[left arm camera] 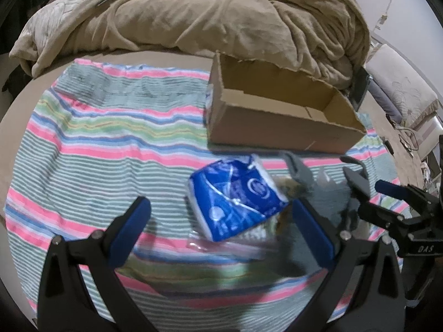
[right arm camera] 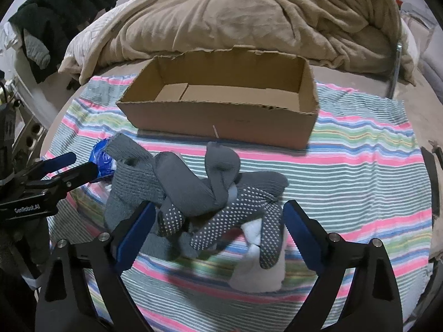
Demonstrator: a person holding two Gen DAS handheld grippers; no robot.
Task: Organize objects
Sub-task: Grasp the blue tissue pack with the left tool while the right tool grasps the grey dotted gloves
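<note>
An open cardboard box (left arm camera: 279, 119) stands on a striped towel (left arm camera: 110, 138); it also shows in the right wrist view (right arm camera: 221, 110), with nothing visible inside. A blue tissue pack (left arm camera: 235, 196) lies between the open fingers of my left gripper (left arm camera: 221, 210), over a clear plastic bag (left arm camera: 221, 244). In the right wrist view, grey dotted gloves (right arm camera: 210, 193) lie in a heap over something white (right arm camera: 263, 271), between the open fingers of my right gripper (right arm camera: 218, 218). The left gripper (right arm camera: 72, 166) shows there at the left, by the blue pack (right arm camera: 101, 157). The right gripper (left arm camera: 360, 177) shows at the right of the left wrist view.
A rumpled beige blanket (left arm camera: 221, 19) is piled behind the box. Black clothes (right arm camera: 63, 13) hang at the far left. The striped towel (right arm camera: 360, 166) covers the bed surface to the right of the gloves.
</note>
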